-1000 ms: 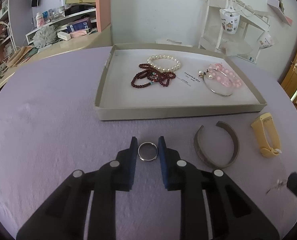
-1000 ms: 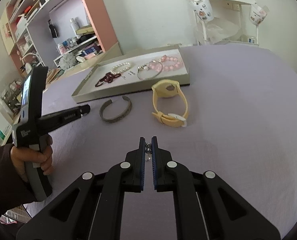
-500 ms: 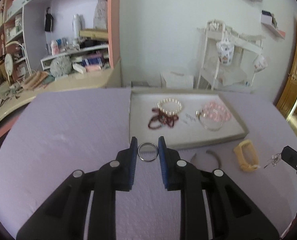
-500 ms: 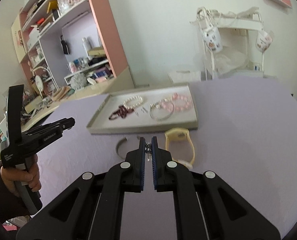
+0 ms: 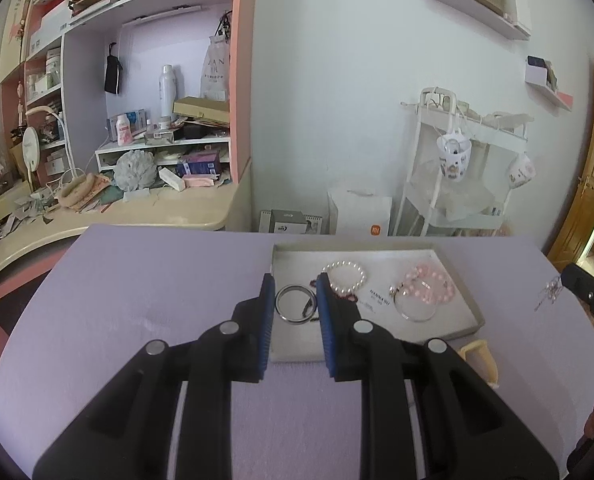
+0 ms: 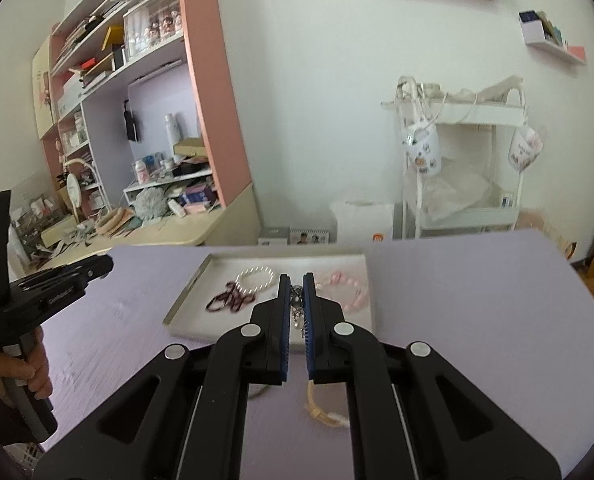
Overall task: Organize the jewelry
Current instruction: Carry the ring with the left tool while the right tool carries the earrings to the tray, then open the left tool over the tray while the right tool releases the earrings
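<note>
My left gripper (image 5: 295, 289) is shut on a silver ring (image 5: 296, 309), held in the air over the near left part of the shallow grey tray (image 5: 463, 296). In the tray lie a white pearl bracelet (image 5: 345, 277), a pink bead bracelet (image 5: 431, 285), a silver bangle (image 5: 415, 309) and a dark red bead string (image 6: 230, 301). My right gripper (image 6: 296, 285) is shut on a small silver dangling earring (image 6: 297, 296), raised in front of the tray (image 6: 185, 304). The same earring (image 5: 551, 289) shows at the right edge of the left wrist view.
A yellow watch strap (image 5: 481, 360) lies on the lilac table (image 5: 145, 300) just in front of the tray; its lower part (image 6: 324, 414) shows under my right fingers. A cluttered desk and shelves (image 5: 145, 152) stand behind on the left, a white rack (image 5: 457, 168) on the right.
Both grippers have risen from the table with their pieces still gripped. The tray now sits lower and farther in both views, and more of the room shows.
</note>
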The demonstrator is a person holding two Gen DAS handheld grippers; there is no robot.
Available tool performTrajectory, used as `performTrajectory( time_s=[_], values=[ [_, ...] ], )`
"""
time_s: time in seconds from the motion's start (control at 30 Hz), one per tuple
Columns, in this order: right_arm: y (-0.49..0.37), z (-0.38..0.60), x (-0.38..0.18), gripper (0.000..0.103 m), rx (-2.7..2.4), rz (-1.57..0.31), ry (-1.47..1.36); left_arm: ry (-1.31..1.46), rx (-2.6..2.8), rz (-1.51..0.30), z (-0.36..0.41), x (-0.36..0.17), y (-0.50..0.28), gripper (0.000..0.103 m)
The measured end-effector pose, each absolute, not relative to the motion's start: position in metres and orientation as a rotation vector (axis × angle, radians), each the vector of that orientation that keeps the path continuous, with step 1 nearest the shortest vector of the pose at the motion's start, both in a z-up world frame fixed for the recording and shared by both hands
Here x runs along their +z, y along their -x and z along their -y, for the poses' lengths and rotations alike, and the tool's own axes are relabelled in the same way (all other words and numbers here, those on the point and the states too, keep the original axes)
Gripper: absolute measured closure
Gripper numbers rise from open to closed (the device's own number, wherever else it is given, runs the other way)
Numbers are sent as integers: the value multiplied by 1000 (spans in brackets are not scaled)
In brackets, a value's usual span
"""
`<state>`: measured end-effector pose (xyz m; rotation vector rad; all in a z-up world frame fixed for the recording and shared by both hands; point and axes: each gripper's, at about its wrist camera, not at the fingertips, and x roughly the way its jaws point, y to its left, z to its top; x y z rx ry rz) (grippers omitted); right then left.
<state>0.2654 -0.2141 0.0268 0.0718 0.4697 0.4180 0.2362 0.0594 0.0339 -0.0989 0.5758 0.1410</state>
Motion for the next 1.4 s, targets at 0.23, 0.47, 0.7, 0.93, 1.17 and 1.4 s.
performTrajectory(
  time_s=[0.23,0.47,0.7,0.93,1.17,1.4],
  values=[
    [-288,211,47,97,408,-412,-49,93,121,-548,-55,51,-257,82],
    [-311,195,52,97,438,-404,-43,79,91,-534,-46,61,-285,82],
    [-333,178,29,97,469,-478,-56,70,77,-568,-44,48,-317,82],
    [-359,159,-5,97,499,-585,-41,85,79,-616,-51,25,-343,82],
    [-377,144,-29,97,508,-656,-24,97,66,-645,-58,9,-364,82],
    [-388,140,-41,96,507,-689,-10,98,44,-660,-55,-2,-378,82]
  ],
)
